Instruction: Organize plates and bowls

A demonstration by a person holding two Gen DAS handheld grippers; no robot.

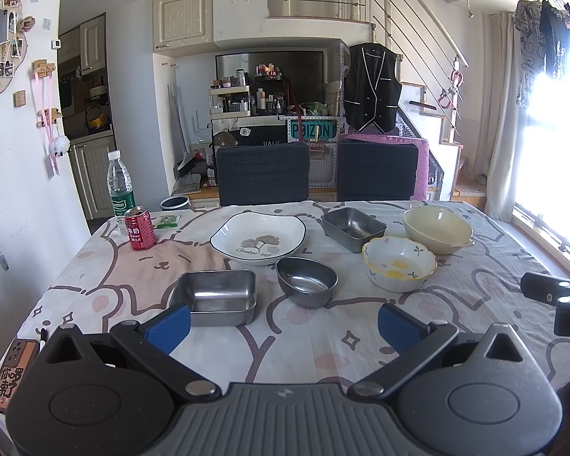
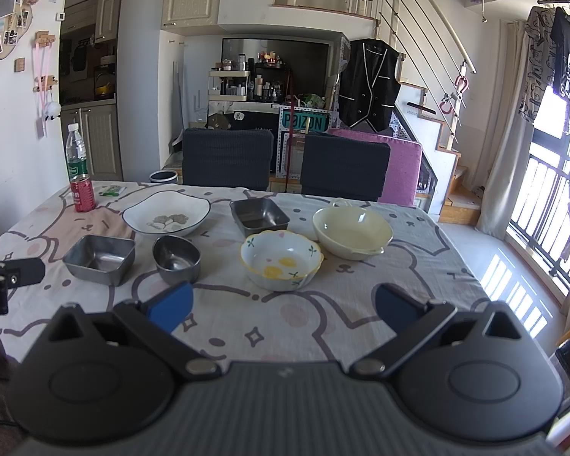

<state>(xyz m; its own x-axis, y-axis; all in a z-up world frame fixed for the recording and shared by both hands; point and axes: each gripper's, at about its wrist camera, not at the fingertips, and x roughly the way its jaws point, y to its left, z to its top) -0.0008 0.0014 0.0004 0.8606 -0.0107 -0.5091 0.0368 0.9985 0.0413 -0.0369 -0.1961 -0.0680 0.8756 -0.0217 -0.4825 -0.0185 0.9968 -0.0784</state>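
table: soft patterned cloth over it, wrinkled; a dish dragged instead of lifted could bunch the cloth and shove its neighbours.
white plate: largest piece, toward the far edge, left of centre. Shallow flared rim, glazed; likely to slip out of a rim pinch and tilt.
cream bowl: far right, handle side just beside the flowered bowl. Lifting either one could knock the other; ceramic on ceramic may chip.
far steel tray: between plate and cream bowl, near both.
near steel tray: near edge, left of centre, just ahead of the left tongs. Thin slick wall, could skate off the pads.
steel bowl: just beside the near tray; rounded, may rock if bumped.
can: far left corner with a water bottle; a wide sweep could tip them.
left tongs: spread apart, holding nothing.
right tongs: spread apart, holding nothing, nearest the flowered bowl.
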